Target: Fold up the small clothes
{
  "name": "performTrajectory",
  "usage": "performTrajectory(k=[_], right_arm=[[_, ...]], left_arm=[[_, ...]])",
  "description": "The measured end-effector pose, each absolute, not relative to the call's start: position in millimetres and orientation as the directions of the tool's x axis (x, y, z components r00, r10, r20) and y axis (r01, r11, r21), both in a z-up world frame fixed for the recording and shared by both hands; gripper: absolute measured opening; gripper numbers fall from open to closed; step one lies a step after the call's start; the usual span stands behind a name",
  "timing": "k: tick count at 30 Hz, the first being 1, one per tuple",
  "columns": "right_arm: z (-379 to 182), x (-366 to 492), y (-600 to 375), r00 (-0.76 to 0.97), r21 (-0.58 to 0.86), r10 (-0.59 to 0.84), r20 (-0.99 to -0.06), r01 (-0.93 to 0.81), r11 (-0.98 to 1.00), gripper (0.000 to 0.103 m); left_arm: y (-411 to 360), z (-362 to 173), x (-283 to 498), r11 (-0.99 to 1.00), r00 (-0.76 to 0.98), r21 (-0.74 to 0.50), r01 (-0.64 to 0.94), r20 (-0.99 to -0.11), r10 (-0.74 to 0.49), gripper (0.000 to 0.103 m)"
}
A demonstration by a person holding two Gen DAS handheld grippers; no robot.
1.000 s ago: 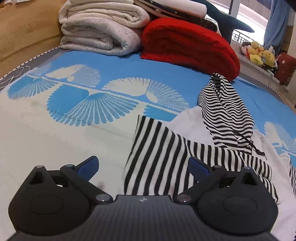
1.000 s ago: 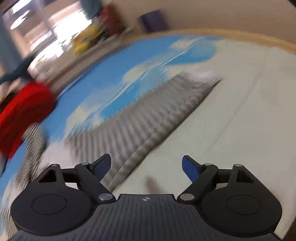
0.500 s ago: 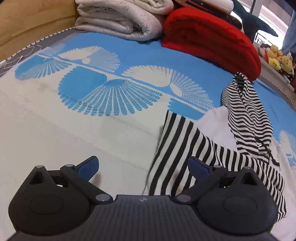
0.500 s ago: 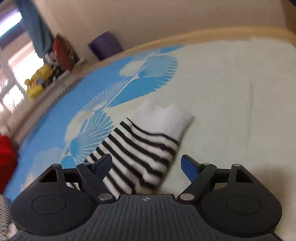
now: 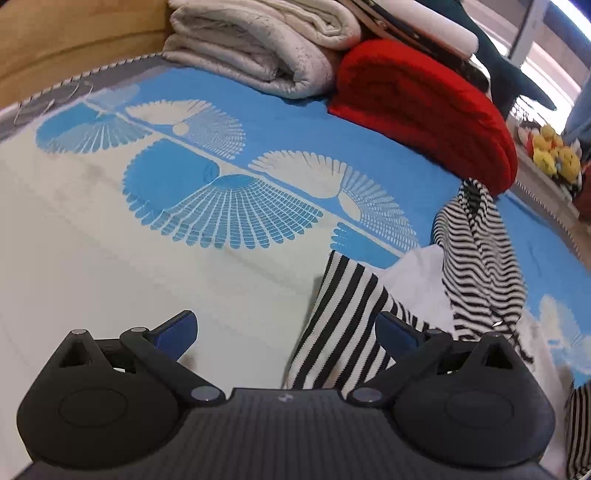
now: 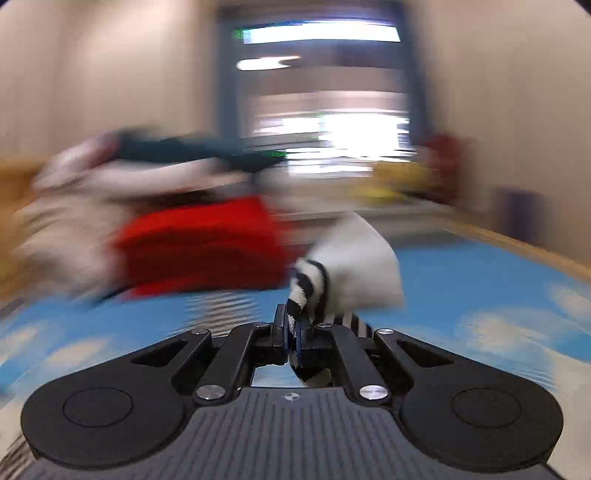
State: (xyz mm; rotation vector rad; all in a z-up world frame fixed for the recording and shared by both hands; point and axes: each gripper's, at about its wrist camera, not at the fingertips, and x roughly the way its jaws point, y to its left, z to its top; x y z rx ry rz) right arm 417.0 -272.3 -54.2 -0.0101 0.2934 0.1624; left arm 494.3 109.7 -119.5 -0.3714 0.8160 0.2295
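Observation:
A black-and-white striped garment (image 5: 347,325) with white parts lies crumpled on the bed's blue-and-cream cover, its sleeve reaching under my right finger in the left wrist view. My left gripper (image 5: 286,332) is open and empty, low over the cover just left of the sleeve. My right gripper (image 6: 291,325) is shut on a striped, white-cuffed end of the garment (image 6: 347,269) and holds it lifted above the bed; this view is heavily blurred.
A folded red blanket (image 5: 424,99) and folded cream quilts (image 5: 258,44) are stacked at the bed's far end. Yellow plush toys (image 5: 554,155) sit on a ledge at the far right. A wooden headboard (image 5: 74,33) rises at the left.
My right gripper went from open over the cuffed sleeve end to shut on it and swung it up and around. My left gripper drifted left and closer to the cover, still open.

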Motion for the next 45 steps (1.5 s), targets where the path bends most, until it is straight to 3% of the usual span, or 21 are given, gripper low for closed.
performTrajectory(k=[2, 3, 4, 5, 6, 8, 10, 15, 19, 26, 29, 33, 34, 36, 38, 45], right_arm=[[-91, 405, -206, 0.872, -0.061, 0.278, -0.403, -0.328, 0.943, 0.004], [-112, 402, -183, 0.814, -0.075, 0.316, -0.488, -0.400, 0.913, 0.016], [-139, 401, -159, 0.706, -0.077, 0.333, -0.625, -0.481, 0.873, 0.050], [-158, 397, -145, 0.637, -0.089, 0.303, -0.709, -0.507, 0.857, 0.066], [-172, 386, -136, 0.628, -0.138, 0.247, -0.738, -0.498, 0.856, 0.072], [-170, 362, -138, 0.672, -0.190, 0.233, -0.703, -0.493, 0.849, 0.074], [-152, 352, -154, 0.656, -0.138, 0.252, -0.712, -0.482, 0.865, 0.080], [-100, 330, -208, 0.727, 0.052, 0.217, -0.651, -0.242, 0.969, 0.087], [-103, 325, -259, 0.791, 0.221, 0.083, -0.606, 0.067, 0.973, 0.087], [-109, 347, -331, 0.769, 0.243, -0.079, -0.635, 0.295, 0.924, 0.082], [-110, 348, -345, 0.767, 0.310, -0.043, -0.640, 0.309, 0.899, 0.082], [-108, 348, -337, 0.776, 0.263, -0.037, -0.630, 0.257, 0.930, 0.082], [-109, 349, -333, 0.778, 0.240, -0.039, -0.627, 0.240, 0.940, 0.082], [-108, 349, -327, 0.778, 0.214, -0.031, -0.628, 0.211, 0.954, 0.082], [-101, 348, -323, 0.776, 0.207, -0.019, -0.630, 0.192, 0.959, 0.081], [-103, 348, -328, 0.776, 0.219, -0.032, -0.630, 0.217, 0.951, 0.081]], left_arm=[[113, -115, 491, 0.899, 0.674, -0.271, -0.344, -0.738, 0.036, 0.103], [115, -114, 490, 0.894, 0.677, -0.285, -0.346, -0.736, 0.028, 0.103], [116, -112, 489, 0.889, 0.681, -0.303, -0.344, -0.732, 0.014, 0.103], [117, -111, 488, 0.885, 0.683, -0.317, -0.340, -0.730, 0.001, 0.103], [117, -110, 488, 0.882, 0.681, -0.330, -0.336, -0.732, -0.015, 0.103], [117, -110, 488, 0.879, 0.664, -0.361, -0.312, -0.745, -0.071, 0.103], [115, -110, 487, 0.874, 0.657, -0.401, -0.275, -0.742, -0.133, 0.103], [96, -113, 486, 0.909, 0.646, -0.361, -0.207, -0.748, -0.151, 0.103], [78, -121, 484, 0.937, 0.625, -0.309, -0.161, -0.767, -0.146, 0.103], [36, -139, 484, 0.981, 0.544, -0.193, -0.030, -0.826, -0.146, 0.102], [25, -145, 489, 0.978, 0.543, -0.209, -0.001, -0.821, -0.175, 0.103], [22, -161, 499, 0.962, 0.492, -0.269, -0.046, -0.845, -0.212, 0.102], [22, -163, 499, 0.951, 0.482, -0.304, -0.060, -0.843, -0.239, 0.096], [19, -160, 497, 0.933, 0.490, -0.358, -0.037, -0.820, -0.295, 0.073], [14, -154, 495, 0.927, 0.513, -0.375, 0.010, -0.794, -0.327, 0.064], [11, -173, 505, 0.927, 0.467, -0.373, -0.039, -0.827, -0.313, 0.066]])
